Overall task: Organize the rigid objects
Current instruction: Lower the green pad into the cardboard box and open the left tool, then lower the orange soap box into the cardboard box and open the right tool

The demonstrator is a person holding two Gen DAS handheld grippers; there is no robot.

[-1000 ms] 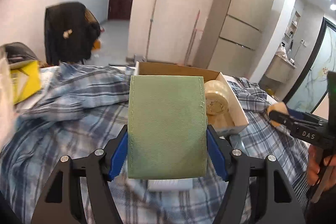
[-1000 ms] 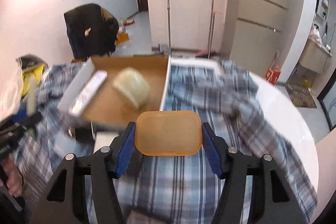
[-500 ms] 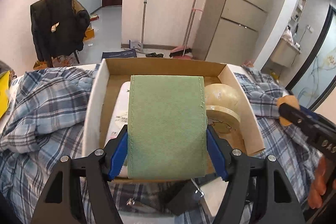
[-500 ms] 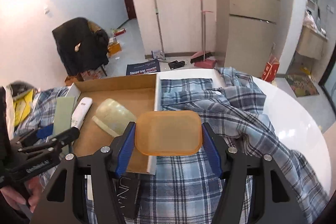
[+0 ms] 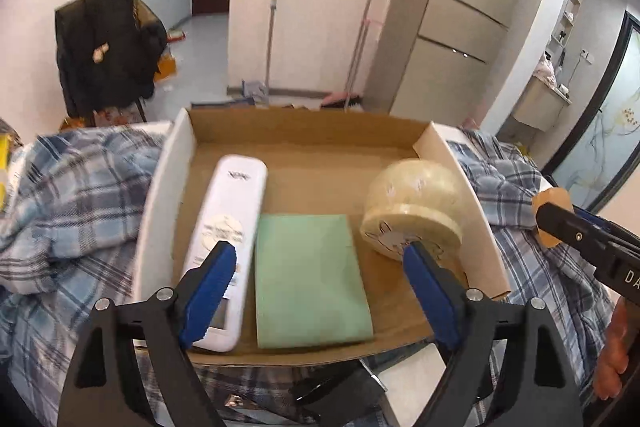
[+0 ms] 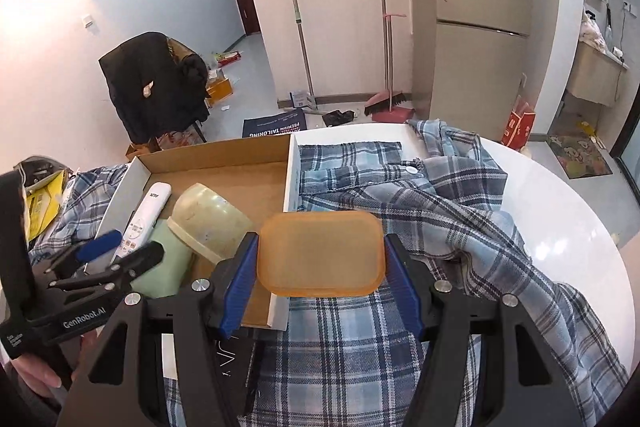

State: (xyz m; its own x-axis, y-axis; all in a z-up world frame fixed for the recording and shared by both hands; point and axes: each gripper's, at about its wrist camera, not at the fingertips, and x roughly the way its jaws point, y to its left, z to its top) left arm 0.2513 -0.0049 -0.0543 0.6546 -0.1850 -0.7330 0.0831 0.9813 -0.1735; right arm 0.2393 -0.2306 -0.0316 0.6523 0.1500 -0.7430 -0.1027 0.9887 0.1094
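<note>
Released from the left gripper (image 5: 320,291), the flat sage-green rectangular pad with stitched edges (image 5: 310,279) now lies on the floor of the shallow open cardboard box with white outer walls (image 5: 160,203), where half a second ago it was clamped upright between the blue pads. That gripper's jaws have just been opening and now stand spread wide, one blue finger (image 5: 210,291) over the box's near-left part and the other toward its near-right, with the pad lying loose below and between them, touched by neither. In the box, the pad sits against the near edge, between a long white plastic remote control (image 5: 230,227) along the left wall and a pale cream domed plastic container lying on its side (image 5: 414,207) by the right wall. The right gripper (image 6: 320,279) pinches a translucent orange rounded-rectangular plastic lid (image 6: 322,253) by its two short sides, holding it above the box's near-right corner and the blue-and-white plaid shirt (image 6: 420,211) spread over the round white table (image 6: 560,211). Three rigid items appear to be stowed already; the orange lid seems to be the next one to go in, and the far half of the box floor is bare. A dark flat object just in front of the box's near wall may also remain, though what it is cannot be told.
</note>
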